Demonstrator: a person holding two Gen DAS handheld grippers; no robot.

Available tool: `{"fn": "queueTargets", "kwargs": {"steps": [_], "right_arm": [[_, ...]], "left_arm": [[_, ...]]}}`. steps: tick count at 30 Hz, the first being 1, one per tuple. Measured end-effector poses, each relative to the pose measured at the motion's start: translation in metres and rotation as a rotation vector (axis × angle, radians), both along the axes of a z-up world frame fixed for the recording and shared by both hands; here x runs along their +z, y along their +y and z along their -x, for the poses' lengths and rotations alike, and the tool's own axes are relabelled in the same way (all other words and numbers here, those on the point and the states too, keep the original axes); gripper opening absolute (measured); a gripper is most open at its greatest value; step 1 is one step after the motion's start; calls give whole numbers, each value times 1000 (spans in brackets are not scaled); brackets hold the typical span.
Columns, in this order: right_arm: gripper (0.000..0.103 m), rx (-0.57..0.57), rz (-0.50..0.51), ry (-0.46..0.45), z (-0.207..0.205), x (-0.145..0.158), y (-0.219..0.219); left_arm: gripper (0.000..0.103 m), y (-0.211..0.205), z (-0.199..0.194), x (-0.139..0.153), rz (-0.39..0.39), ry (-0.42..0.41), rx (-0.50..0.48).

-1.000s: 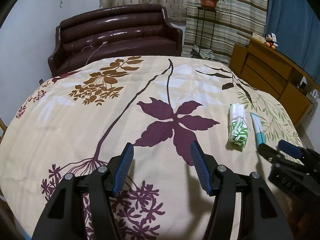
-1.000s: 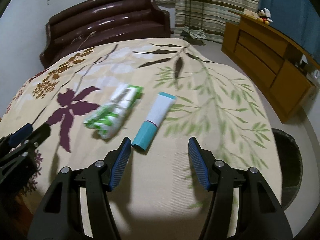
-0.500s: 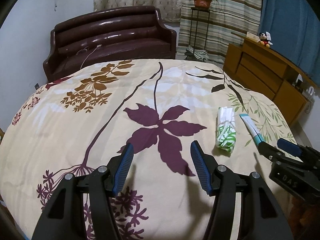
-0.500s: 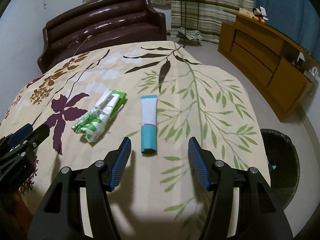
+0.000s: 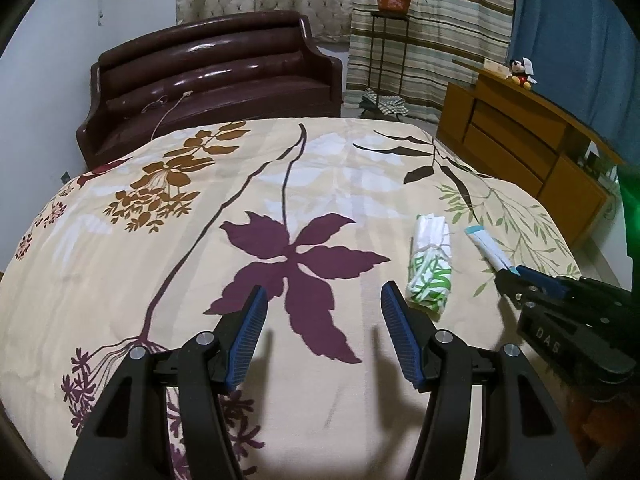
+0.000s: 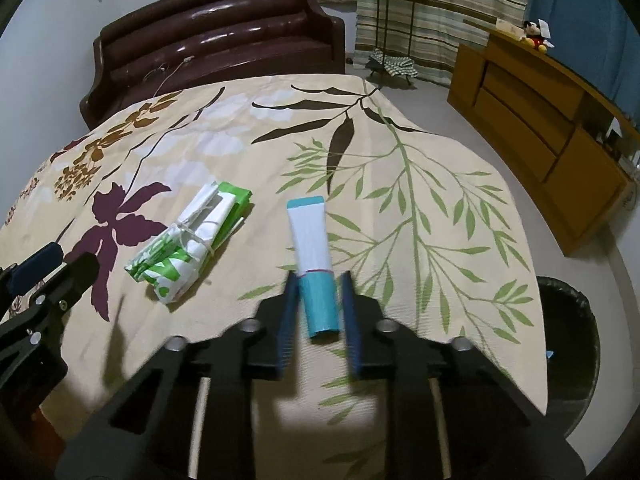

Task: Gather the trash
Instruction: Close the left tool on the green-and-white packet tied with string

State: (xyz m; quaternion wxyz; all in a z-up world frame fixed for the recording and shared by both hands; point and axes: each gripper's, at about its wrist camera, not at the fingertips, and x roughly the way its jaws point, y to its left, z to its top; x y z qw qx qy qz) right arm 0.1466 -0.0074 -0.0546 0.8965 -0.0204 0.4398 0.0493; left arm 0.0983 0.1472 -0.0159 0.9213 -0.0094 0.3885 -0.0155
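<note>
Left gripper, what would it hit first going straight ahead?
Probably just the floral bedspread itself: the left gripper points over the purple flower print, with the green-and-white tied packet off to its right. Depth is uncertain.

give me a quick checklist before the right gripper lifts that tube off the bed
1. Right gripper straddles the tube at its teal cap end: ok.
2. Fingers clamped on the tube: not ok, small gaps show on both sides.
3. Tied bag bundle clear of the fingers: ok, it lies apart to the left.
4. Left gripper out of the way: ok, open and empty over the bedspread.
5. Trash bin reachable on the floor at right: ok.
6. Bin has room: cannot tell.
</note>
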Motion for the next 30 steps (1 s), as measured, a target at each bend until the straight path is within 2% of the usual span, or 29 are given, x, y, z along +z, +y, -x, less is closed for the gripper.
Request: {"fn": "queueTargets", "kwargs": {"steps": [11, 13, 17, 30], "right_arm": [[15, -38, -13, -20, 9, 3, -29], [15, -48, -17, -22, 10, 3, -36], [15, -66, -29, -23, 10, 2, -48], [16, -78, -56, -22, 10, 1, -64]], "left_arm": [[58, -30, -3, 5, -16, -7, -49], [62, -39, -5, 5, -23, -7, -60], [62, -53, -10, 3, -34, -4, -79], [62, -74, -39, -15, -71, 61, -112]]}}
